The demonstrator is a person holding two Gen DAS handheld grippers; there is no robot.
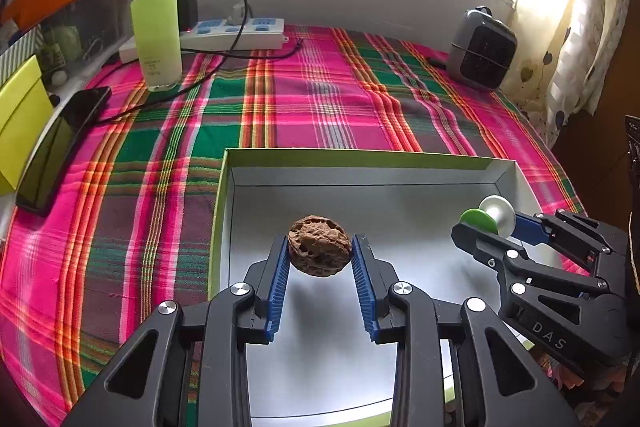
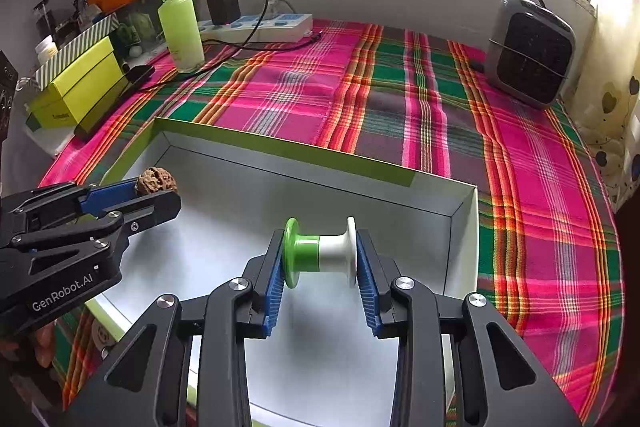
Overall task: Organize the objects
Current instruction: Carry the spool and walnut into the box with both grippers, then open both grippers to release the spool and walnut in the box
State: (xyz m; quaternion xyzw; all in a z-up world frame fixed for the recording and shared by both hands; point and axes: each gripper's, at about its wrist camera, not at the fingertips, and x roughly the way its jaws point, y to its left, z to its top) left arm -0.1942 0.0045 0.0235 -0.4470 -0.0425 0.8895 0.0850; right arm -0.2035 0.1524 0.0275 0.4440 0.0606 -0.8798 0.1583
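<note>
I see one box (image 1: 224, 211), one walnut (image 1: 319, 246) and one spool (image 2: 320, 251). My left gripper (image 1: 320, 259) pinches the walnut between its blue pads above the box floor, near the box's left wall. My right gripper (image 2: 320, 259) clamps the green-and-white spool by its end flanges, above the box floor toward its right wall.

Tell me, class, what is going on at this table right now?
A person is working two handheld grippers over an open box on a plaid tablecloth. The left gripper holds a walnut between its jaws above the box floor. The right gripper holds a green and white spool sideways, also over the box. Neither item has been let go yet.
</note>
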